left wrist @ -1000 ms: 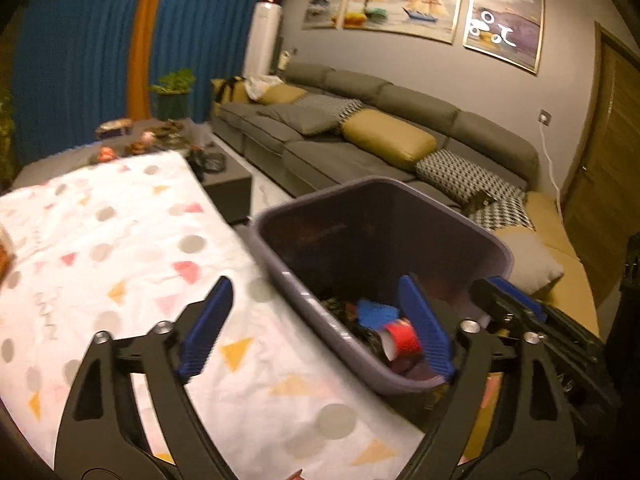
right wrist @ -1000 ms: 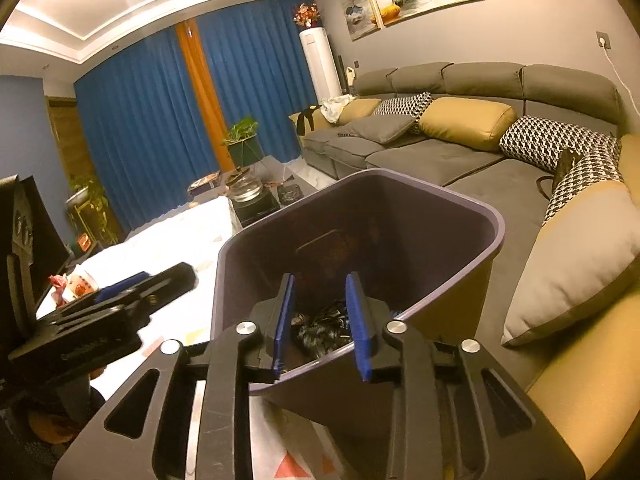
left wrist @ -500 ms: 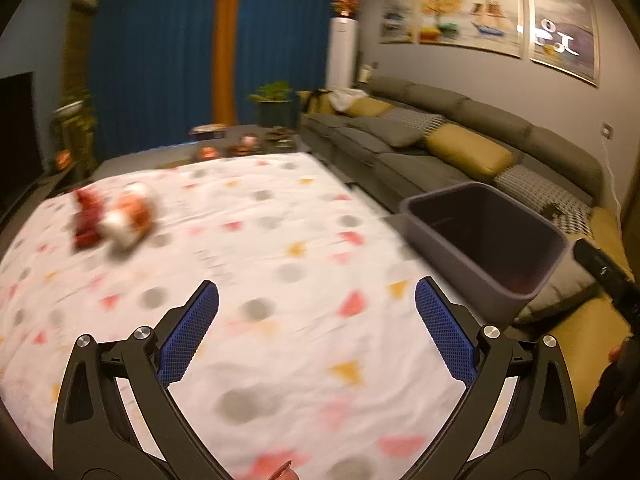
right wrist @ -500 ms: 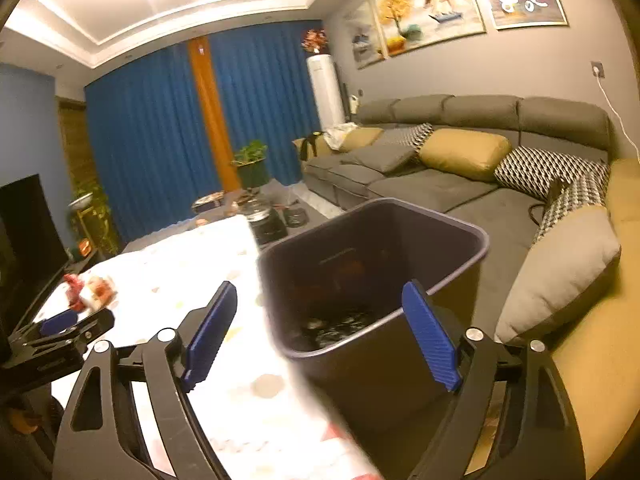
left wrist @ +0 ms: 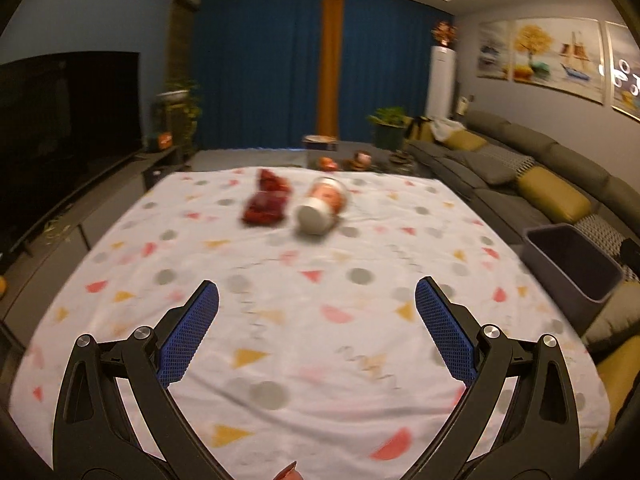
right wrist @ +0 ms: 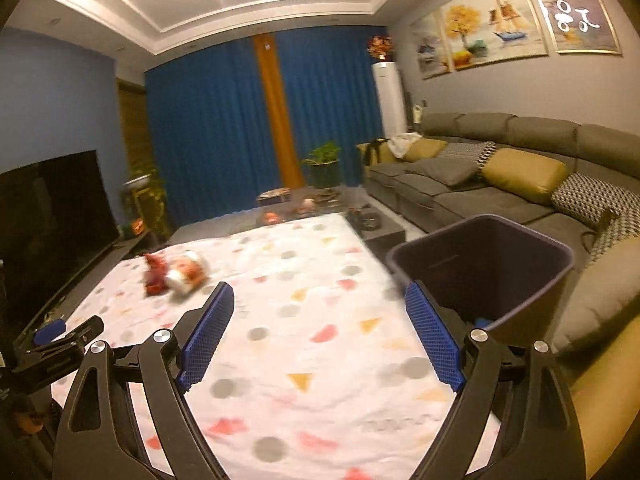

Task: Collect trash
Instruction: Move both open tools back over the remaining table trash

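In the left wrist view, the left gripper (left wrist: 316, 304) was held above a table covered with a white tablecloth (left wrist: 304, 320) with colored dots and triangles. Its two blue fingers (left wrist: 188, 336) were spread wide, and nothing was held between them. Far across the cloth, a red wrapper (left wrist: 266, 203) was seen lying flat. Just beside it, on its right, a white cup (left wrist: 323, 209) was lying on its side. Both were blurred, so it could not be told if they were touching. The gray trash bin (left wrist: 576, 276) was seen at the right edge of the table, well apart from the wrapper and the cup. A gray sofa (left wrist: 520, 168) with yellow pillows was seen behind the bin. Blue curtains (left wrist: 272, 68) were seen at the back of the room, and a dark TV (left wrist: 68, 128) on the left.

In the right wrist view, the right gripper (right wrist: 320, 320) was held over the same tablecloth (right wrist: 304, 344). Its blue fingers (right wrist: 208, 332) were also spread wide, with nothing between them. The trash bin (right wrist: 532, 280) was seen close by on the right, just behind the right finger. A small bit of something blue was seen low inside it. The red wrapper (right wrist: 154, 274) and the cup (right wrist: 188, 274) were seen side by side on the far left part of the cloth, well apart from the bin. The left gripper (right wrist: 56, 340) was seen at the left edge, but its fingers could not be told apart there.
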### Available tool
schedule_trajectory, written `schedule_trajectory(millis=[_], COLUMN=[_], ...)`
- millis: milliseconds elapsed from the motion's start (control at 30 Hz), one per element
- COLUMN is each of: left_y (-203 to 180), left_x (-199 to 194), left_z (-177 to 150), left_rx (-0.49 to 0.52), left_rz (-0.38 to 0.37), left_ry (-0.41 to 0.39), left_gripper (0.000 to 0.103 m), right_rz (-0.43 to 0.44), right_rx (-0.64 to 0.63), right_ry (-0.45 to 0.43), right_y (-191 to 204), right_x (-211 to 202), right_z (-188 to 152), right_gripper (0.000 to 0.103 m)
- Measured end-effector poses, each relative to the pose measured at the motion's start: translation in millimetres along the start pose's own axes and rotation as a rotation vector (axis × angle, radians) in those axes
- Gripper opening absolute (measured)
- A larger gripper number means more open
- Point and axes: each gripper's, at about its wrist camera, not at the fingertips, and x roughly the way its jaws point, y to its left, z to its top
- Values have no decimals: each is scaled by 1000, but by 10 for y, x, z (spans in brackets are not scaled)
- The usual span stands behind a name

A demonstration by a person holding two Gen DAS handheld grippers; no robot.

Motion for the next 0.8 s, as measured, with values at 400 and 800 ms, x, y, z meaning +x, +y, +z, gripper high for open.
schedule_trajectory(millis=[400, 800], left_y=[500, 1030], left_x=[-55, 236], left_z=[70, 244], left_rx=[-63, -84], left_rz=[50, 147], left_ry=[-18, -29], left_gripper=[97, 97], right_rz=[65, 114], right_rx=[-78, -108], right_ry=[-20, 24], right_y=[700, 1338], right_x=[136, 821], right_z=[141, 316], right_gripper=[85, 85])
